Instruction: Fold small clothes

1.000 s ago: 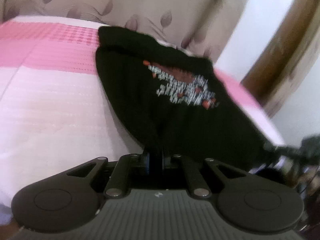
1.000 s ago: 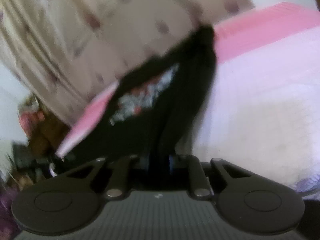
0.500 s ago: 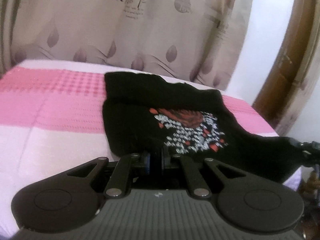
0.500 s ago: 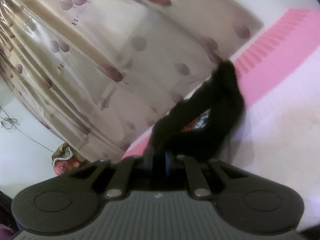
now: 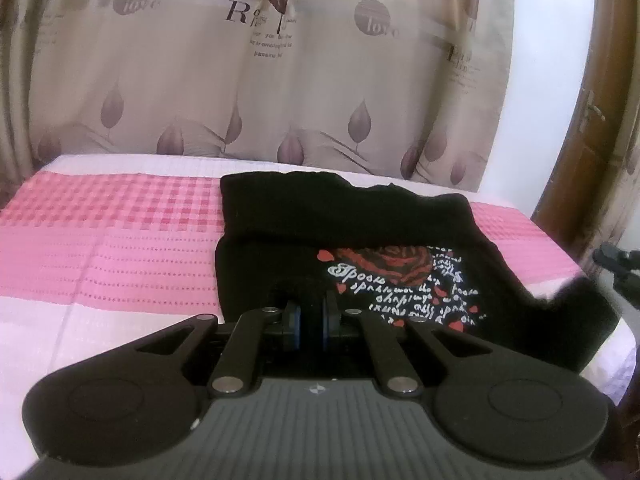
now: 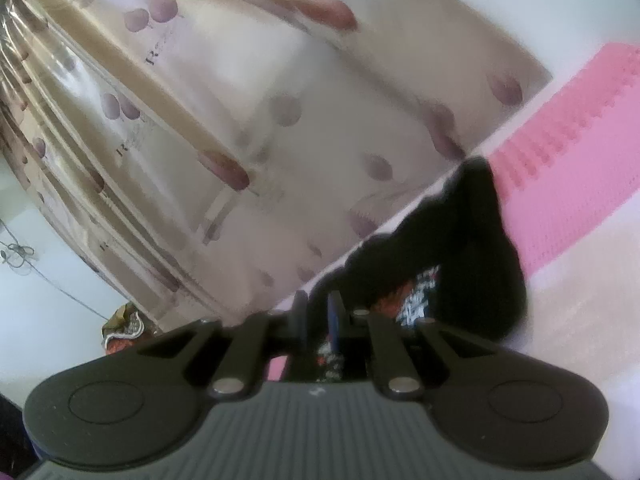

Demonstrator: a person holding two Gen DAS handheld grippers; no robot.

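Both hand-held grippers, left (image 5: 310, 314) and right (image 6: 318, 316), pinch the black shirt's (image 5: 360, 232) near edge.

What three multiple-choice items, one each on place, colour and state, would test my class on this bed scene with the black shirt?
1. Where does the black shirt lie?
A. on the bed
B. on a chair
C. on the floor

2. What colour is the rose printed on the shirt?
A. blue
B. red
C. yellow

3. What is the left gripper doing?
A. hanging open above the bed
B. shut on the shirt
C. holding a hanger

Answers: 1 A, the shirt spreads over the pink and white bed cover. 2 B, the rose shows red among white lettering. 3 B, black cloth is pinched between its two fingers at the near hem.
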